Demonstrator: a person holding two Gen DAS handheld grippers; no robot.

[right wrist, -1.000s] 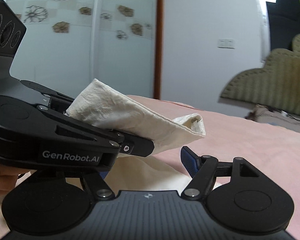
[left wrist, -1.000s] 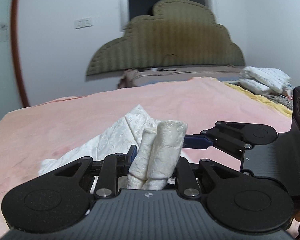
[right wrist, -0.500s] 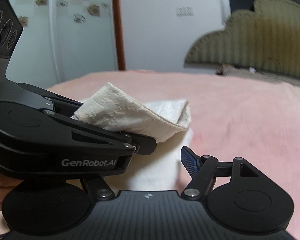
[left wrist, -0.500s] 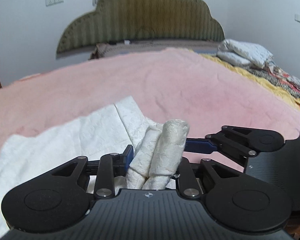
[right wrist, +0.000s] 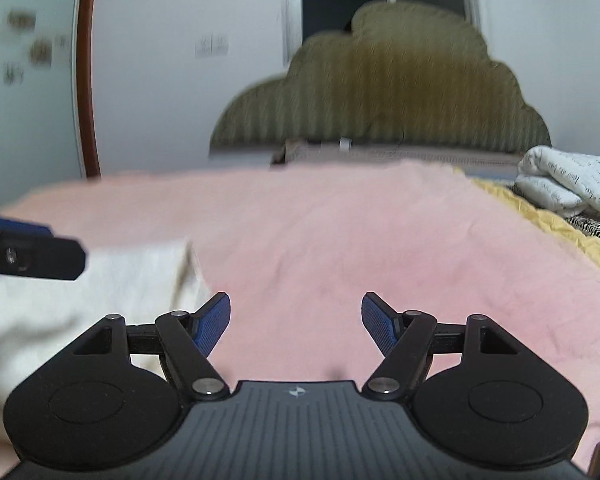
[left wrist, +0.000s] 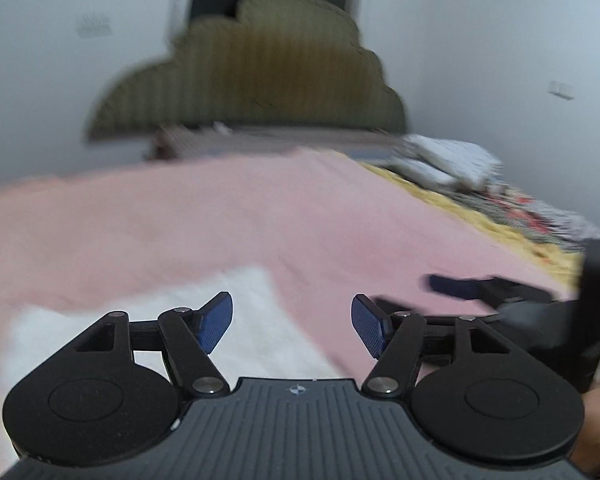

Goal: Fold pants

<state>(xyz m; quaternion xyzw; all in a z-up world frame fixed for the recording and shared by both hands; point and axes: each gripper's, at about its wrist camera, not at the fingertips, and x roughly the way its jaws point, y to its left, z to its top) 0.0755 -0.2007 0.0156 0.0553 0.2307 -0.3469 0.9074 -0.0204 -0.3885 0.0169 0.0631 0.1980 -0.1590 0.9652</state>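
The white pants (left wrist: 236, 320) lie flat on the pink bedspread (left wrist: 260, 216), below and left of my left gripper (left wrist: 292, 324), which is open and empty just above them. In the right wrist view the pants (right wrist: 100, 292) lie at the left. My right gripper (right wrist: 296, 326) is open and empty over bare pink bedspread (right wrist: 340, 240), beside the pants' right edge. The left gripper's finger (right wrist: 32, 256) shows at the left edge, and the right gripper's finger (left wrist: 460, 286) shows at the right of the left wrist view. Both views are blurred.
An olive scalloped headboard (left wrist: 260, 80) stands at the far end of the bed. Folded white bedding (right wrist: 568, 184) and a yellow blanket edge (right wrist: 560, 232) lie at the right. A brown door frame (right wrist: 86, 80) stands at the left wall.
My left gripper has opened and let go of the bunched pants, which now lie flat on the bed. Both grippers have moved apart and both views swung toward the headboard.
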